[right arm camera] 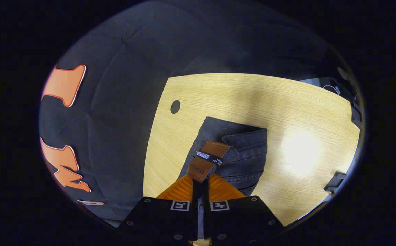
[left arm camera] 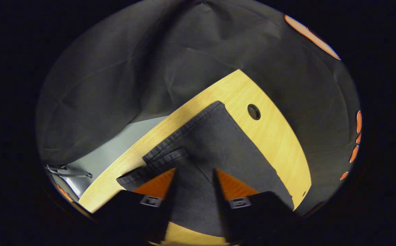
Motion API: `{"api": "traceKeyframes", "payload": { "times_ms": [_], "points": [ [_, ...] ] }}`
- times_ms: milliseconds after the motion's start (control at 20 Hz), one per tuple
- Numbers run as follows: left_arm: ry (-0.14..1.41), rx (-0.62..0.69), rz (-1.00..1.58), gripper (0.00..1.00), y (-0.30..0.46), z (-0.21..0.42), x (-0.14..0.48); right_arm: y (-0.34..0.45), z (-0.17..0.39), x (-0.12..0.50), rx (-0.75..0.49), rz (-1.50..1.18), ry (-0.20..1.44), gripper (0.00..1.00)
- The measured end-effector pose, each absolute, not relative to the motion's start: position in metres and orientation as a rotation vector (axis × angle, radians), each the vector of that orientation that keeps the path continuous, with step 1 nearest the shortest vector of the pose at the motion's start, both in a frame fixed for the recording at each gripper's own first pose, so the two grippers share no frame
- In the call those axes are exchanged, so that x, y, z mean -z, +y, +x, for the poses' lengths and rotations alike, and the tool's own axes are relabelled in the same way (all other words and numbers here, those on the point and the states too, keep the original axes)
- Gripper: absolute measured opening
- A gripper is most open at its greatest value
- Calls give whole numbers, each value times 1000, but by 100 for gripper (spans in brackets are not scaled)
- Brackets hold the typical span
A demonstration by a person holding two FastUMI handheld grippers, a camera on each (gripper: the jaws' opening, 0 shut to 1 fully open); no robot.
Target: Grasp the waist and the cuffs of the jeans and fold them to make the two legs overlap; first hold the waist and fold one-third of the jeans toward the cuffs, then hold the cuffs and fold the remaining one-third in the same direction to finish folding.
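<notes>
The right gripper [right arm camera: 200, 179] is clenched on the jeans' [right arm camera: 242, 153] waist near the leather patch [right arm camera: 207, 160], the left gripper [left arm camera: 194, 177] hovers released above the cuffs [left arm camera: 164, 157], so folding seems barely begun.

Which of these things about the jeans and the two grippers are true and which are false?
1. The jeans lie on a wooden table. True.
2. The right gripper is wide open. False: its fingers are closed on the waist by the brown patch.
3. The left gripper is open above the jeans. True: dark cloth shows between its fingers.
4. The table has a round hole. True.
5. The jeans are bright red. False: they are dark grey-blue.
6. The jeans hang off the table onto the floor. False: they rest on the tabletop.
</notes>
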State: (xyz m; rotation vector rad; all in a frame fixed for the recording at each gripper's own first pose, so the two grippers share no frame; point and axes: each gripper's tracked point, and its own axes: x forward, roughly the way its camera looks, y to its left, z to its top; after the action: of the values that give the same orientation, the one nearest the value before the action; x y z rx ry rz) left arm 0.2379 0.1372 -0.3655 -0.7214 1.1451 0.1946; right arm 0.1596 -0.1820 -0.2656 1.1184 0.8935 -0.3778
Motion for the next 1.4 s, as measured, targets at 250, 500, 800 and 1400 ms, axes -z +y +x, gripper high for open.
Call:
{"api": "traceKeyframes", "payload": {
  "times_ms": [250, 500, 800, 1400],
  "points": [
    [1319, -353, -588, 77, 143, 232, 407, -183, 159, 272, 376, 1110, 903, 8],
    [1318, -368, -554, 42, 144, 229, 401, -186, 156, 278, 382, 1095, 910, 8],
    [1111, -217, -742, 3, 141, 254, 358, -186, 158, 278, 382, 1117, 900, 8],
    [1027, -170, -863, 3, 149, 257, 317, -186, 160, 258, 324, 1145, 878, 7]
  ]
}}
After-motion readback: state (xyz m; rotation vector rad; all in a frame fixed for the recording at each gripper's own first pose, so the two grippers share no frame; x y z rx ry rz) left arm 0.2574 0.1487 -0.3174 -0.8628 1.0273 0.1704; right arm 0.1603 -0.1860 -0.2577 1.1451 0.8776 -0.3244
